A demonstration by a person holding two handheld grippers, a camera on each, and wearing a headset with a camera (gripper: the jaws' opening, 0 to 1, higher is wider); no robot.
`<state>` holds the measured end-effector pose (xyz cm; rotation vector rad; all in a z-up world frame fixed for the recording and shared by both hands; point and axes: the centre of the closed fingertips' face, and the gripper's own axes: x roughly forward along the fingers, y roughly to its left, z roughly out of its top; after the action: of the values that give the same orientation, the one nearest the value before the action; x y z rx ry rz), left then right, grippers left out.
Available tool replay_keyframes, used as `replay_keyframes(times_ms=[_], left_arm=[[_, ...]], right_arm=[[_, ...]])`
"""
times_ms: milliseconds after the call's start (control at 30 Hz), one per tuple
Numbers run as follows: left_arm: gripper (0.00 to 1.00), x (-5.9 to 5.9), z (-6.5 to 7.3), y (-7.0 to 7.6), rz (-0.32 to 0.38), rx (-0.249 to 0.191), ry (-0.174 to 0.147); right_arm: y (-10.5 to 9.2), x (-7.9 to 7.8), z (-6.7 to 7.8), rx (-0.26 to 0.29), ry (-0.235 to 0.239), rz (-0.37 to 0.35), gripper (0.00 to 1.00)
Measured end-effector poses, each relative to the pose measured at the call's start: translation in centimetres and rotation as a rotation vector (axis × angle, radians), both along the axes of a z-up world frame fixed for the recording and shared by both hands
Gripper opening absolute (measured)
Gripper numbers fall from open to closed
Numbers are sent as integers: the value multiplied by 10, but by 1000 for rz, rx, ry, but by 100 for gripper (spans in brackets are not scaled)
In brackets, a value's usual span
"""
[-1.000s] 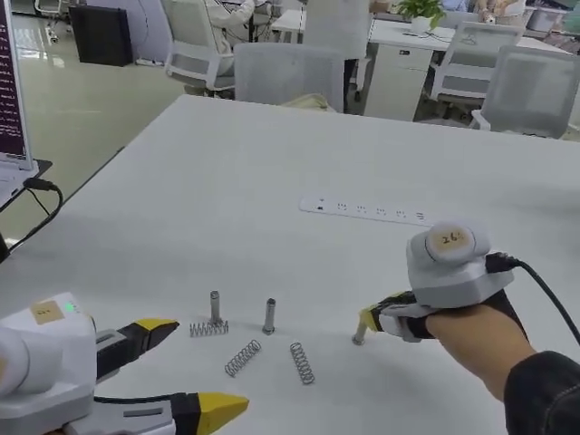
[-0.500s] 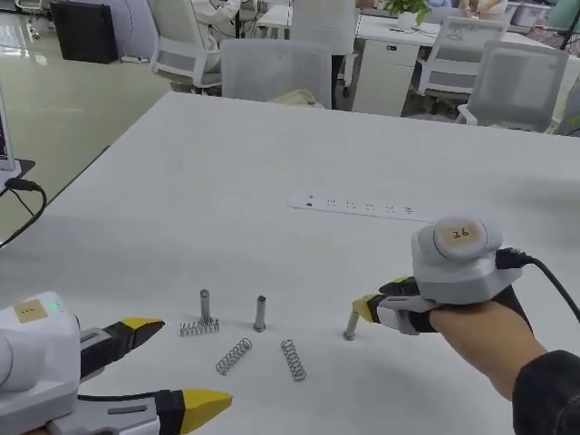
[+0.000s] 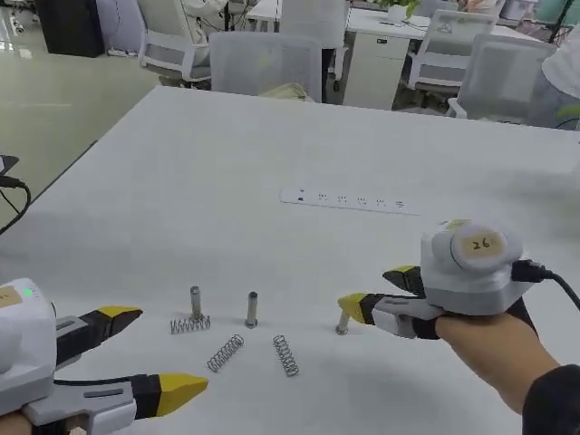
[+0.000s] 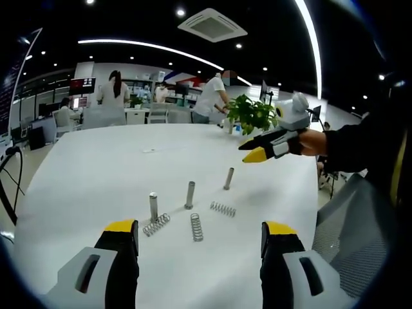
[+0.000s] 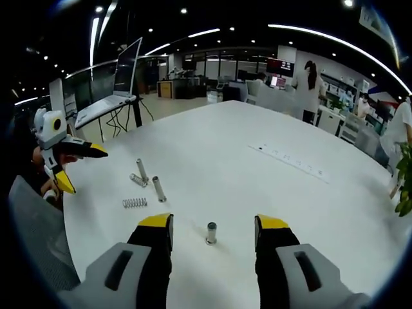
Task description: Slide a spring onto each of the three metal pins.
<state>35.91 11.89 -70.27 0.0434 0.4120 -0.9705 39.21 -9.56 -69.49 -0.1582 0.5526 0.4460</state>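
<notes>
Three short metal pins stand upright on the white table: a left pin (image 3: 195,302), a middle pin (image 3: 252,309) and a right pin (image 3: 343,322). Three springs lie flat near them: one (image 3: 189,324) against the left pin's base, and two others (image 3: 225,352) (image 3: 285,354) in front. My right gripper (image 3: 373,290) is open just right of the right pin (image 5: 211,233), which stands between its yellow fingertips (image 5: 156,221) without touching them. My left gripper (image 3: 152,350) is open and holds nothing, low at the near left, with the springs (image 4: 196,226) ahead of it.
A white power strip (image 3: 349,201) lies flat further back on the table (image 3: 227,181). Office chairs (image 3: 263,63) stand along the far edge. An open laptop (image 5: 109,96) sits off the table's left side. People stand in the background.
My right gripper, earlier close against the right pin, now has its jaws spread with the pin standing free between them. The head camera has drifted; pins and springs lie as before.
</notes>
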Motion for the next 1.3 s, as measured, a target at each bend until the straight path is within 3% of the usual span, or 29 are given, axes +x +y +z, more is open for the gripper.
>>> replay_keyframes(times_ms=[267,467,633,733,767,867,1300], left_arm=[[74,13,-5,5,5,8,2],[73,21,-12,8,7,8,17],[72,27,-16,7,0,14,22],[71,30,-19,6,-6,19,26],[71,31,-21,5,-7,21,27],[70,33,-24,4,-12,27,33],[66,44,-36,2,-25,43,45]], right_arm=[[4,-7,3,22,-46,16,65],[6,-13,0,23,-47,26,70],[13,-18,3,53,-72,52,78],[16,-22,1,62,-61,65,83],[20,-23,3,82,-83,75,86],[20,-28,-1,82,-72,80,90],[29,-46,-5,160,-101,114,100]])
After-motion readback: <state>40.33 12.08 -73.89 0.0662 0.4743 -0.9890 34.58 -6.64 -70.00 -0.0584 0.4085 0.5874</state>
